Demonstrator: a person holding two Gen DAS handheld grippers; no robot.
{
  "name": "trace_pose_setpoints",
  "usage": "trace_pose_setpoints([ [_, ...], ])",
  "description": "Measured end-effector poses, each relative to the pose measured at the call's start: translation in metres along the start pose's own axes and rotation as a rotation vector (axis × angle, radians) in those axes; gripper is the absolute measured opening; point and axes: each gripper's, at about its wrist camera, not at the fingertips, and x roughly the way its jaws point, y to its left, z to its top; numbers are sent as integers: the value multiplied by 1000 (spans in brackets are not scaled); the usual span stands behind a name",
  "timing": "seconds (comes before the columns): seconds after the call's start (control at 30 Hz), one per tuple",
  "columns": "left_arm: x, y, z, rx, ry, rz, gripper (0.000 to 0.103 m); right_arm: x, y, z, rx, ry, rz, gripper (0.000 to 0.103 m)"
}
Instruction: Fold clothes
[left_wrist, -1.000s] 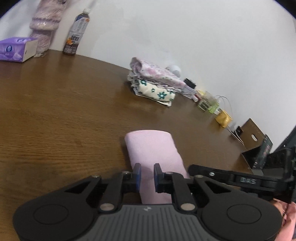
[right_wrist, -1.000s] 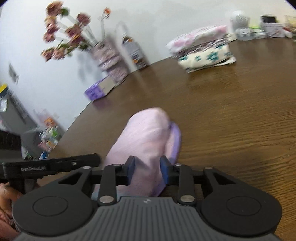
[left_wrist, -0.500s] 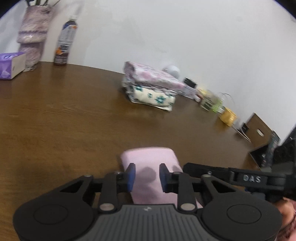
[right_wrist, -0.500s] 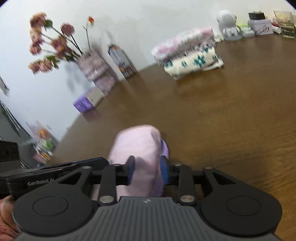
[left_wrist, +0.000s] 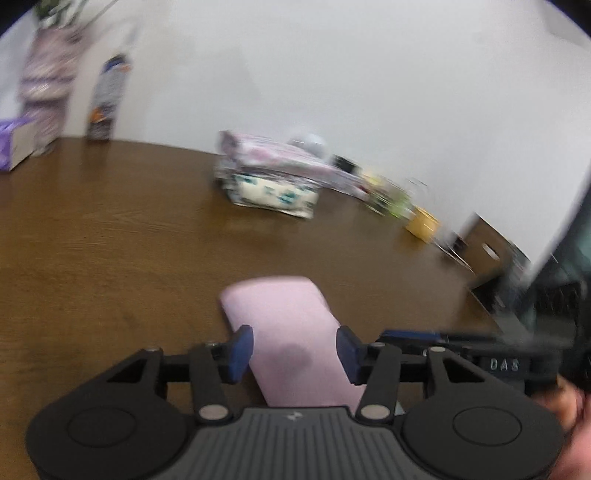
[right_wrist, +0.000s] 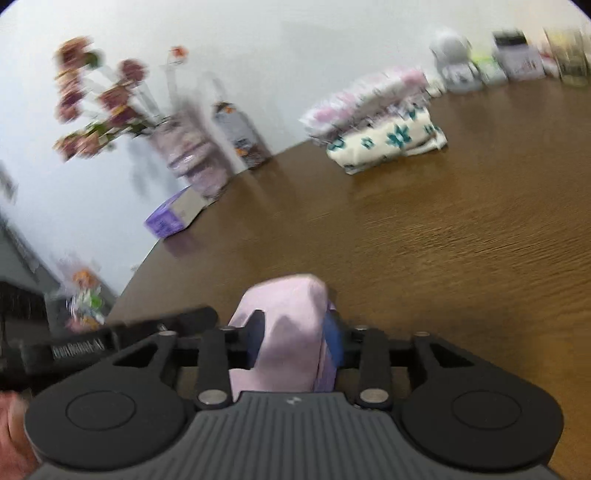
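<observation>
A folded pink cloth (left_wrist: 284, 325) lies on the brown wooden table (left_wrist: 110, 240). My left gripper (left_wrist: 293, 349) is open, its blue pads standing apart on either side of the cloth's near end. In the right wrist view the same pink cloth (right_wrist: 288, 332) sits between the pads of my right gripper (right_wrist: 295, 341), which is closed on it; a lilac layer shows at the cloth's right edge. A stack of folded patterned clothes (left_wrist: 273, 181) rests at the far side of the table, and it also shows in the right wrist view (right_wrist: 376, 118).
A purple tissue box (right_wrist: 170, 218), a vase of flowers (right_wrist: 188, 155) and a drink bottle (right_wrist: 240, 136) stand along the wall. Small items and a yellow cup (left_wrist: 421, 221) line the far right edge. A cardboard box (left_wrist: 487, 254) stands beyond the table.
My left gripper has opened from nearly shut to wide apart over the pink cloth. Both grippers have risen and drawn back; the cloth sits lower in view.
</observation>
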Motion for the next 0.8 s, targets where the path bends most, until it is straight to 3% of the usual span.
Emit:
trace_pose_setpoints([
  [0.07,-14,-11,-14,79,27,-31,49,-22,10,-14,-82,1,9,36],
  [0.2,-17,-35,-40,184,104,-2,48,-54,21,-41,-203,38,9,37],
  [0.33,-7,-39,-46,171,98,68,45,-54,26,-57,-244,80,-24,37],
  [0.53,3,-47,-55,162,88,158,32,-43,42,-68,-291,48,-84,36],
  [0.57,4,-48,-57,165,81,168,25,-42,43,-70,-292,46,-91,35],
  [0.6,4,-48,-57,170,72,178,14,-41,44,-72,-293,45,-97,31],
  [0.63,4,-48,-58,176,64,187,10,-40,45,-74,-294,43,-104,25],
  [0.8,1,-58,-65,259,46,222,5,-41,45,-78,-281,5,-126,3],
])
